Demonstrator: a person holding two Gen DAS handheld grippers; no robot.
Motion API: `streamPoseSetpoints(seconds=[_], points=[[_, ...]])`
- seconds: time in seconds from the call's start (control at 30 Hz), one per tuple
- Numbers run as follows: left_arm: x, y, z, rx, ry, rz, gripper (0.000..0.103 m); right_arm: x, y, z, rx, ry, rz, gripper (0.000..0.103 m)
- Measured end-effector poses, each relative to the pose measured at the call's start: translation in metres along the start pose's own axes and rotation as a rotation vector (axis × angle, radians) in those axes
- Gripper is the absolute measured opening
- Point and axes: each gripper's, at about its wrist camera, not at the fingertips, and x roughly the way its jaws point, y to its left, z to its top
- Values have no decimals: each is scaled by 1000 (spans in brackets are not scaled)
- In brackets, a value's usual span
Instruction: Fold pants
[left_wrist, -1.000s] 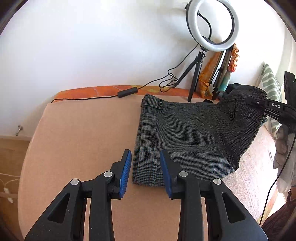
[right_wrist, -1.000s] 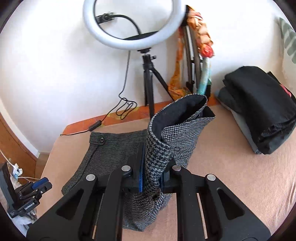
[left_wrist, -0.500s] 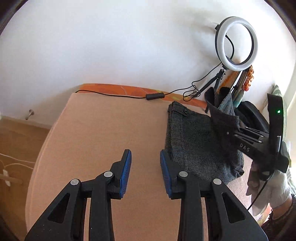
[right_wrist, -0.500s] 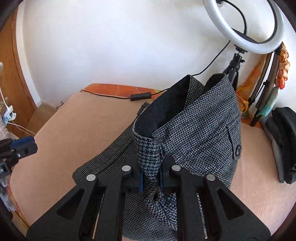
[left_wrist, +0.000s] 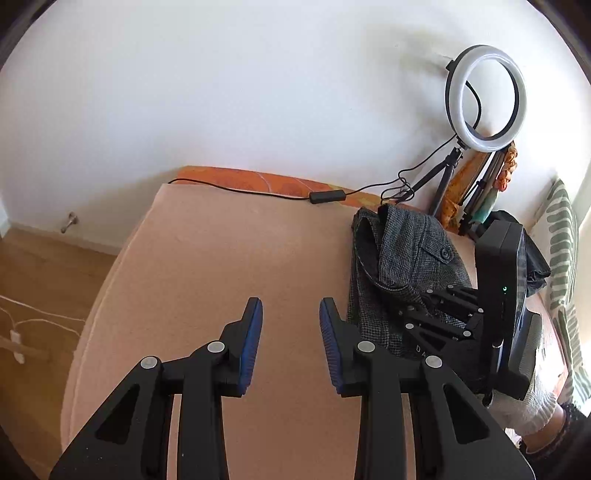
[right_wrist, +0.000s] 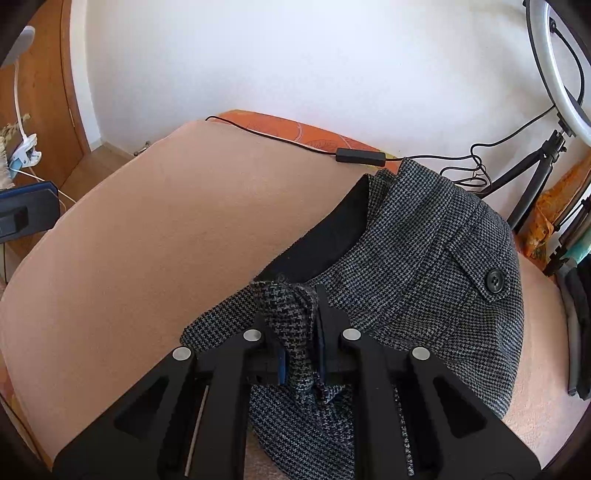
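The grey houndstooth pants (right_wrist: 424, 266) lie folded on the tan bed cover, the waistband side with a black button (right_wrist: 494, 279) turned over on top. My right gripper (right_wrist: 301, 332) is shut on a bunched edge of the pants near the waistband. In the left wrist view the pants (left_wrist: 402, 258) sit at the right, with the right gripper (left_wrist: 424, 314) on them. My left gripper (left_wrist: 290, 332) is open and empty, above bare bed cover to the left of the pants.
A ring light (left_wrist: 484, 99) on a tripod stands at the back right, its cable and inline switch (left_wrist: 327, 196) along the bed's far edge. Folded dark clothes (right_wrist: 580, 314) lie at the right. Wooden floor (left_wrist: 33, 295) is at the left.
My right gripper has carried the waistband end over and down onto the rest of the pants, folding them to the left. My left gripper has pulled back and away from the pants.
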Motion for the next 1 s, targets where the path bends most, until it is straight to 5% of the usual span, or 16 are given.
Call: streamPoseSetpoints(seconds=[0.07,0.17,0.27,0.37,0.57,0.77,1.0], points=[[0,-4,1,1,-3,-3,30,-5,-6,1,43,-22,92,21],[-1,-10,2,9,-7,-17,30,-20,-25,-1,139,-71,296,46],[0,-19,2,17,-3,-40,30,-45,-51,-2,239,-135,404,48],[1,-26,0,-27,10,-108,47,-67,-86,-5,354,-181,452,48],[10,-53,-9,-79,77,-206,53,-95,-138,-19,424,-204,371,59],[37,-52,-23,-311,200,-291,55,-100,-171,-41,449,-161,320,60],[57,-42,-38,-510,267,-291,55,-102,-196,-62,508,-127,308,62]])
